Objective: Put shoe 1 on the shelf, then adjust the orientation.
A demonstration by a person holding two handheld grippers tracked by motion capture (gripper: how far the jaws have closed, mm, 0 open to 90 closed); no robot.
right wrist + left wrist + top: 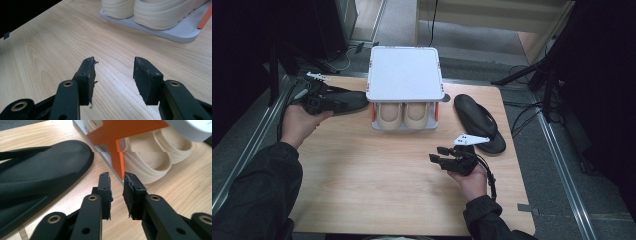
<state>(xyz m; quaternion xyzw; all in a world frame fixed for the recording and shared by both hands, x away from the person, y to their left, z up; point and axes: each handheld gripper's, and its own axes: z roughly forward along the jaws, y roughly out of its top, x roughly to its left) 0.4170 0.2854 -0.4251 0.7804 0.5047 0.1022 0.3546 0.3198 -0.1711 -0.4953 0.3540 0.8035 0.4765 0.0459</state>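
The left gripper point(116, 192) fills the foreground of its own view: its 2 black jaws stand a narrow gap apart with nothing between them, poised over bare wood just beside the heel of a black flip-flop point(42, 180). In the high view that flip-flop point(343, 99) lies at the table's left edge, partly under the left hand point(301, 122). The right gripper point(114, 76) hovers with its jaws well apart and empty over the table point(50, 50). Its likely target, the second black flip-flop point(479, 122), lies just beyond the right hand point(472, 177), to the right of the white shoe rack point(404, 75), whose lower shelf already holds 2 cream shoes point(403, 115).

Several things could go wrong from here. The left jaws look too narrow to straddle the sole, so pushing in now would likely shove the flip-flop toward the table edge instead of gripping it. A grip on the soft sole may let it sag or slip. The orange rack support point(117, 157) stands close ahead of the left jaws, so a forward move could knock the rack.
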